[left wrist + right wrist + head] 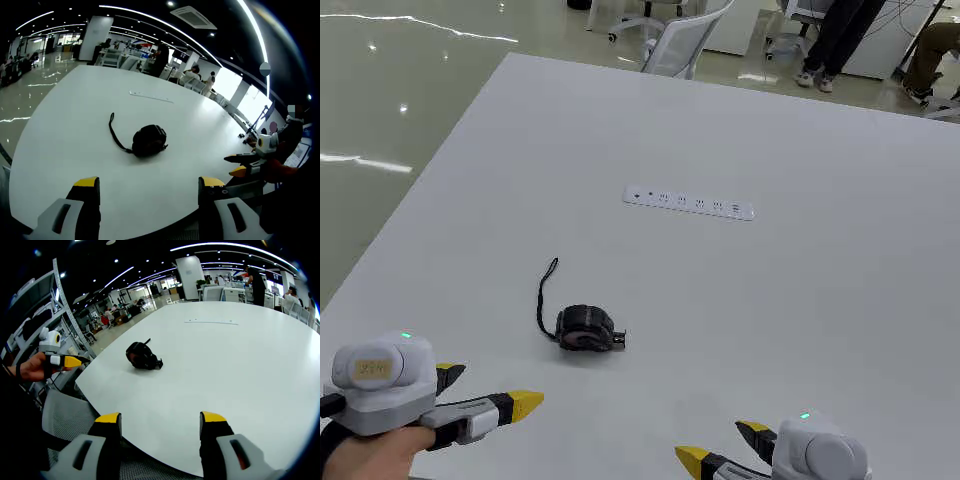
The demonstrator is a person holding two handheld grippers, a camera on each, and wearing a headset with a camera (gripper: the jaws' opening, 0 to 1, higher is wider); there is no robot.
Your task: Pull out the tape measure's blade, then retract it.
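Note:
A black tape measure (587, 328) lies on the white table (720, 140) with its black wrist strap (545, 290) curling away behind it; its blade is inside the case. The same tape measure (149, 139) sits ahead of my left gripper (149, 182), which is open and holds nothing. In the head view the left gripper (488, 385) is at the bottom left, short of the tape measure. My right gripper (160, 418) is open too, with the tape measure (142, 356) well ahead and left of it. The right gripper (720, 445) sits at the bottom right.
A white power strip (689, 203) lies flat beyond the tape measure. An office chair (682, 42) stands at the table's far edge, and people stand past it. The table's left edge (415, 180) drops to a shiny floor.

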